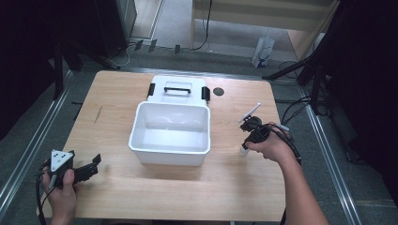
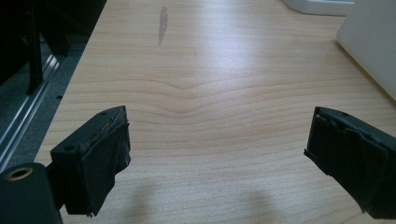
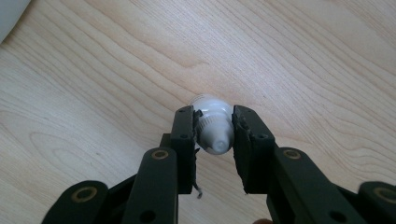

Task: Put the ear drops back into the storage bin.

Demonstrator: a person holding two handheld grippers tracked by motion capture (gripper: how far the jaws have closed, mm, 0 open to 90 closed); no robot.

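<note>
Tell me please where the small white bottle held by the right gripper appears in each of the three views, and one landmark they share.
High view: the small white bottle pokes out below the right gripper, right of the white bin.
Left gripper view: not in it.
Right gripper view: centre, clamped between the two black jaws, above the table.
Shared landmark: the wooden table.

Small white bottle (image 3: 212,128), nozzle toward cam, clamped w/ right gripper (image 3: 214,135)
</note>
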